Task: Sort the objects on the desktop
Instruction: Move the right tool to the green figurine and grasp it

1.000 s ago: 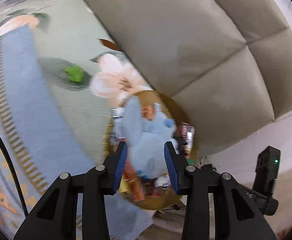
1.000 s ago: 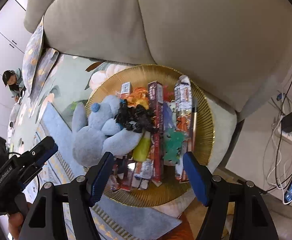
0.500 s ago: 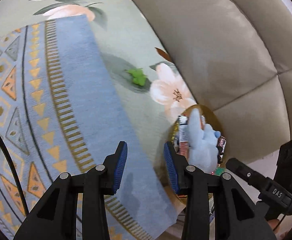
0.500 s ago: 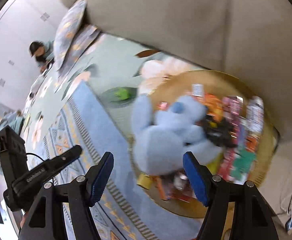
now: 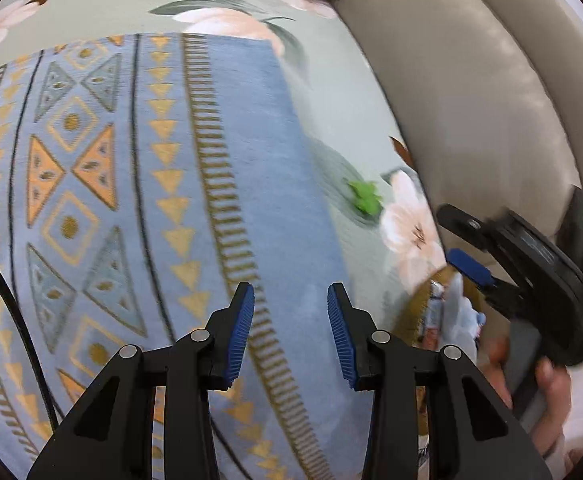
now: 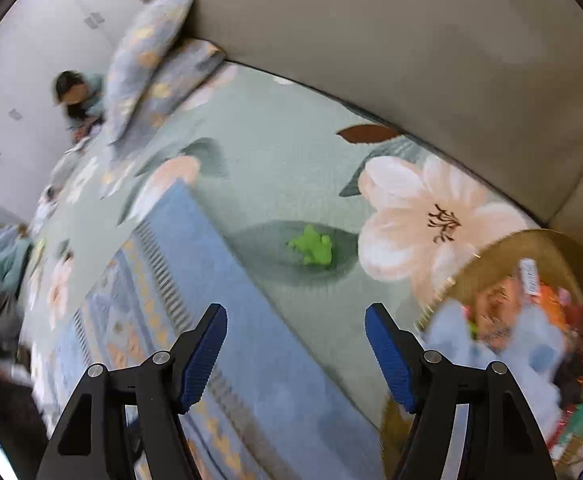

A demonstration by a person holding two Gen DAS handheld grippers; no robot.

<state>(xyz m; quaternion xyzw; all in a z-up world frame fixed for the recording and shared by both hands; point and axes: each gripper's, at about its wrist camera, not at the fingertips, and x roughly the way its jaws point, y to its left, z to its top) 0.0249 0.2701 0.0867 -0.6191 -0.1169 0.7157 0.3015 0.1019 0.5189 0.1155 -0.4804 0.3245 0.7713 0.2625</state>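
Observation:
A small green toy (image 6: 312,246) lies alone on the floral sheet, ahead of my right gripper (image 6: 295,342), which is open and empty above the blue patterned blanket (image 6: 251,344). The toy also shows in the left wrist view (image 5: 365,196). A gold round tray (image 6: 491,256) at the right edge holds a light-blue plush (image 6: 491,344) and several packets and toys, blurred. My left gripper (image 5: 290,324) is open and empty over the blanket (image 5: 131,184). In the left wrist view the tray (image 5: 419,308) sits at the right, partly hidden by the right gripper's body (image 5: 531,272).
A beige padded headboard (image 6: 411,40) runs along the back. Patterned pillows (image 6: 151,56) lie at the far left of the bed. A person (image 6: 77,96) sits beyond them. A black cable (image 5: 19,320) crosses the left of the left wrist view.
Both grippers have swung left, away from the tray and over the blanket. The tray and plush have slid to the right edge of both views. Both stay open.

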